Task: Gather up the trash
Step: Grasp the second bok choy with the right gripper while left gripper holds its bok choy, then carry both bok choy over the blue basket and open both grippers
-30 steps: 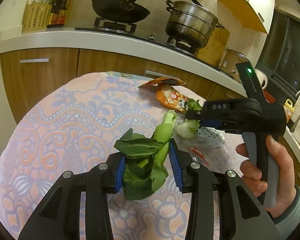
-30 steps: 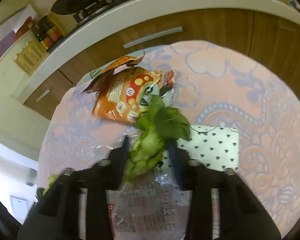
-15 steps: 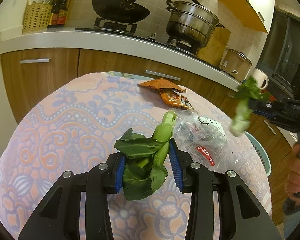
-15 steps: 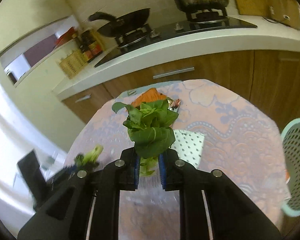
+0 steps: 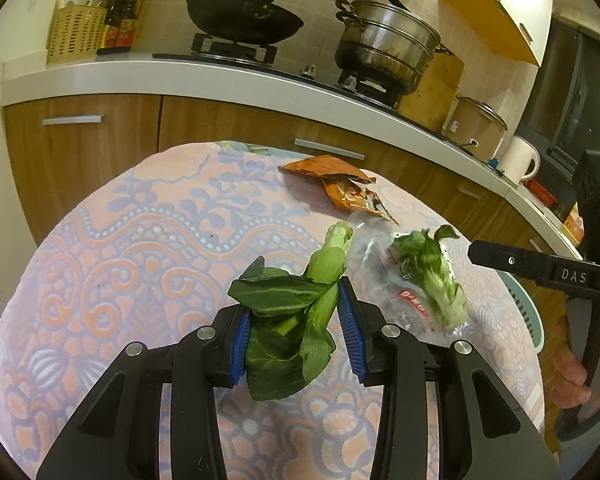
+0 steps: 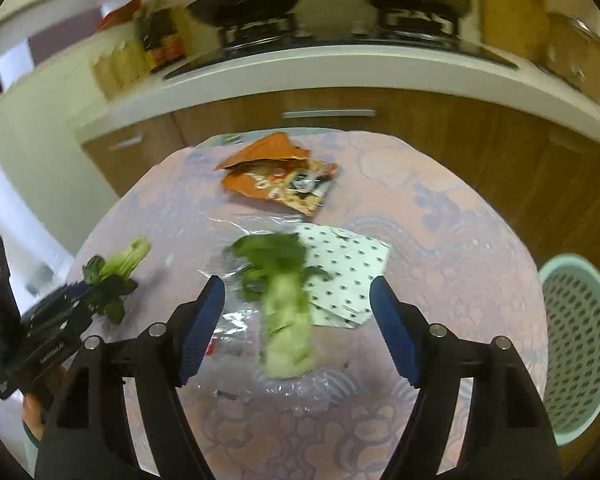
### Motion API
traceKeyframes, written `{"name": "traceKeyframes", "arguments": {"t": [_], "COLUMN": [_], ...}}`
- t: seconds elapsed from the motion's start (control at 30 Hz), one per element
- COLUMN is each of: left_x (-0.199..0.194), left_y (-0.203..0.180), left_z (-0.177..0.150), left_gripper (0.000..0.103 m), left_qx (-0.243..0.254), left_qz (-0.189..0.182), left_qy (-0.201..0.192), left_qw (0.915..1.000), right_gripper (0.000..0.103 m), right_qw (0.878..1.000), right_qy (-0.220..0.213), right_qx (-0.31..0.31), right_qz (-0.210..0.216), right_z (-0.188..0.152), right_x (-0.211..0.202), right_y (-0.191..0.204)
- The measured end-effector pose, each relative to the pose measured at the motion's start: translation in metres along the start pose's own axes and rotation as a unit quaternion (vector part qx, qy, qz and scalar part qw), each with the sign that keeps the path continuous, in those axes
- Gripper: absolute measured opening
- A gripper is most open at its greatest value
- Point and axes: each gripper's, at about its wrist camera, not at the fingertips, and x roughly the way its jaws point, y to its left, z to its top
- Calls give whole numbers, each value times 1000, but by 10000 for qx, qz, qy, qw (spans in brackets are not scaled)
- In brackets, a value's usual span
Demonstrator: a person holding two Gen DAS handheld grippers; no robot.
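My left gripper [image 5: 292, 300] is shut on a leafy bok choy piece [image 5: 288, 340] and holds it just above the patterned tablecloth [image 5: 148, 248]. My right gripper [image 6: 296, 286] has its jaws wide and still opening. A second bok choy stalk [image 6: 288, 320] is blurred and loose between them, touching neither pad. That stalk [image 5: 436, 276] is over a clear plastic wrapper [image 6: 240, 320]. A torn orange snack wrapper [image 6: 280, 176] lies further back. A dotted paper [image 6: 348, 276] lies beside the stalk.
A teal perforated basket [image 6: 580, 340] stands off the table's right edge. Behind the table run wooden cabinets [image 5: 80, 152] and a white counter with a black pan [image 5: 244, 16] and a steel pot [image 5: 384, 44]. A hand [image 5: 572, 376] holds the right gripper's handle.
The right gripper lifted the second bok choy stalk off the table to the right, then its jaws opened and the stalk dropped over the plastic wrapper. The left gripper and its leaf stayed put.
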Motion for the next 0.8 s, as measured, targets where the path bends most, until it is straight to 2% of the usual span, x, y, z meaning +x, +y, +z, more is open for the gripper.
{"name": "traceKeyframes", "arguments": {"t": [0.07,0.17,0.23,0.3,0.37,0.5,0.6,0.7,0.8], "left_x": [0,-1,0,0,0,0,-4,-14,-23], "left_y": [-1,0,0,0,0,-2,-8,-20,-45], "left_z": [0,-1,-1,-2,-1,-1,-1,0,7], "left_gripper": [37,37,37,37,37,37,37,37,37], "left_qx": [33,21,19,16,8,38,128,71,316], "left_qz": [-4,-2,-4,-2,4,-19,22,-211,-309], "left_qy": [-6,-25,-16,-15,-10,7,-64,-152,-227], "left_qw": [10000,10000,10000,10000,10000,10000,9999,9996,9988], "right_gripper": [71,70,60,36,28,26,26,26,26], "right_qw": [9998,9998,9993,9989,9988,9992,9986,9975,9969], "right_qy": [-110,-111,13,131,242,2,-301,-560,-738], "right_qx": [107,-164,-354,-408,-337,-373,-440,-433,-265], "right_qz": [124,-58,-154,-216,-257,-154,-54,32,73], "right_z": [-6,-17,-23,-29,-34,-38,-38,-36,-35], "right_x": [-2,5,19,33,42,28,2,-23,-45], "right_y": [-6,3,12,16,15,16,16,9,-8]}}
